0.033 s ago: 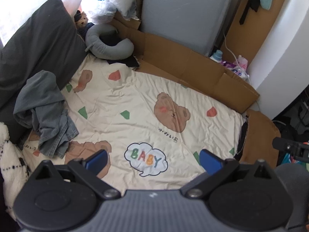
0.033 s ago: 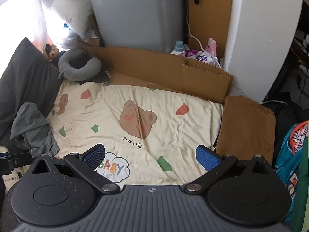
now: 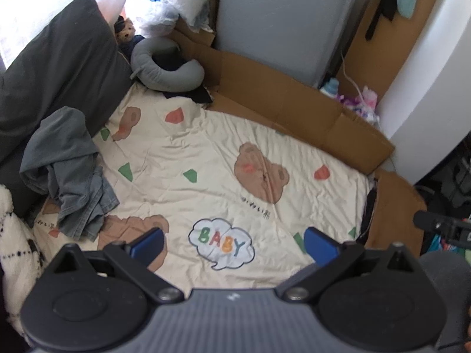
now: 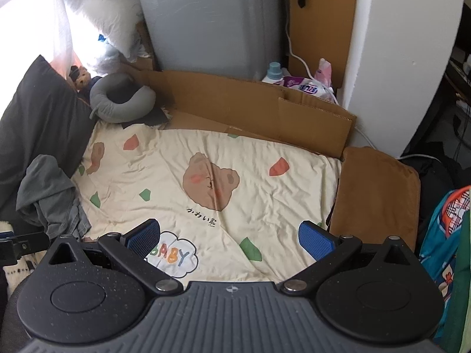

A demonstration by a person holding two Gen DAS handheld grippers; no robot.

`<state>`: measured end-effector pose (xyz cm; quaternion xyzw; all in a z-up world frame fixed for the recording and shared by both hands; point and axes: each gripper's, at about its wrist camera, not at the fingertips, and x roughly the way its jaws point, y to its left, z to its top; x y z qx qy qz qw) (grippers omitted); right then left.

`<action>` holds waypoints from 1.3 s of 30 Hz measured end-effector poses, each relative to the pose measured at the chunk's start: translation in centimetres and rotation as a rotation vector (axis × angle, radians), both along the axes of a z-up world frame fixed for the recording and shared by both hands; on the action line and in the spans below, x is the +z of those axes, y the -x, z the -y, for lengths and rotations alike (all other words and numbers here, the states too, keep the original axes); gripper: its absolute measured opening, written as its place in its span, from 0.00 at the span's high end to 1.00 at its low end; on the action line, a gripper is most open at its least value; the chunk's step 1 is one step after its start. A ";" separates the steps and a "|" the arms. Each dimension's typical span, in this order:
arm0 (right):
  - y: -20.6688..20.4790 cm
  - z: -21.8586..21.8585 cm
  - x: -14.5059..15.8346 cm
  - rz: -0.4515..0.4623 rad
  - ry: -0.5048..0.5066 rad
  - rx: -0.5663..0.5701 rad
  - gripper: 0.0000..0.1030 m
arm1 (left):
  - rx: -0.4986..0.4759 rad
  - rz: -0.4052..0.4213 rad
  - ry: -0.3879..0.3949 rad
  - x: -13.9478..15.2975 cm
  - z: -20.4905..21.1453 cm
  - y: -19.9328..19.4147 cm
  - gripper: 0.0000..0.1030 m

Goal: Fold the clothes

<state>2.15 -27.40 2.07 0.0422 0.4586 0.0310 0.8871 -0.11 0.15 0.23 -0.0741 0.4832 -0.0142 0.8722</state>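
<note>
Here, in the left wrist view, the left gripper (image 3: 234, 242) hangs with jaws spread wide and empty above the bear-print sheet (image 3: 206, 158). The crumpled grey clothes (image 3: 66, 170) lie on the sheet's left edge, against the dark pillow (image 3: 56, 67). In the right wrist view, the right gripper (image 4: 229, 236) is likewise released, grasping nothing, over the sheet (image 4: 164, 170); the clothes (image 4: 48, 197) sit at its left edge, well apart from the fingertips (image 4: 144, 236).

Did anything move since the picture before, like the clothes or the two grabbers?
Nothing visibly changed. The grey clothes lie crumpled at the edge of the bear blanket, untouched. The left gripper and right gripper hang open above the blanket, holding nothing.
</note>
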 end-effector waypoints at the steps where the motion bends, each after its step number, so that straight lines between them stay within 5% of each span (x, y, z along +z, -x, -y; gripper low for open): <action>1: 0.1 0.0 0.0 -0.001 -0.004 -0.003 0.00 | 0.004 0.010 0.008 0.1 -0.1 0.1 0.01; 7: -0.8 -0.7 -0.8 -0.050 -0.012 0.018 0.00 | 0.027 -0.017 0.042 -0.3 -1.6 -0.2 0.01; 39: -3.1 -2.4 -1.9 0.016 -0.079 0.027 0.00 | 0.074 0.035 0.030 -0.7 -5.6 -0.6 0.02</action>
